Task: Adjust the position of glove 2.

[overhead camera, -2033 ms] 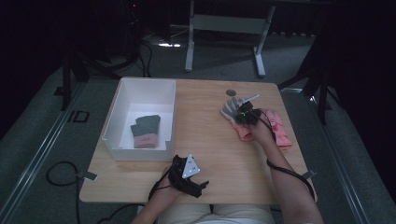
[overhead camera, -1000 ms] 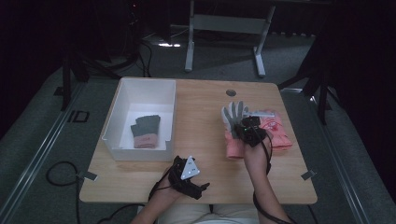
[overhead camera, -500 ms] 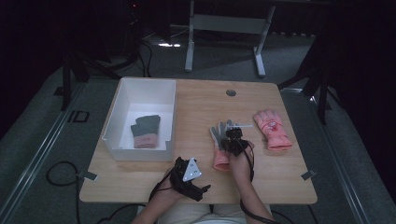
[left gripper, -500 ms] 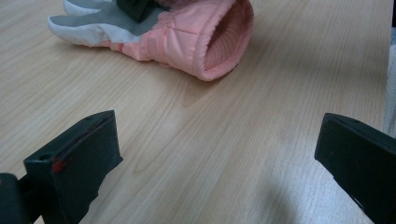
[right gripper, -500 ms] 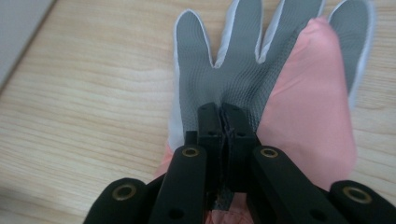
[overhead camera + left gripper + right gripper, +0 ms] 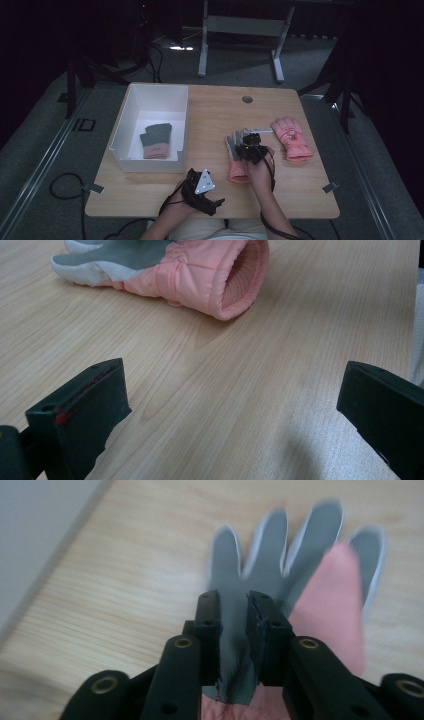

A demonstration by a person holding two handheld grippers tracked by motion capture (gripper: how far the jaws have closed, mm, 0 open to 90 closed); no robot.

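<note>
Two fingers [image 6: 208, 615] pinch the grey-palmed glove [image 6: 280, 565].

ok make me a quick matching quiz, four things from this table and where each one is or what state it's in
Things:
1. grey-palmed glove
2. pink glove
3. dark glove
4. left hand-held gripper

Places or states:
a. inside the white bin
b. jaws wide open, nothing between them
c. between the right hand-held gripper's jaws
d. lying free at the table's right

Pairs: 1-c, 2-d, 3-a, 4-b

The room is dark. A light wood counter [image 6: 215, 107] stands on grey carpet [image 6: 60, 165]. A grey metal stand [image 6: 240, 30] waits behind its far edge.
</note>
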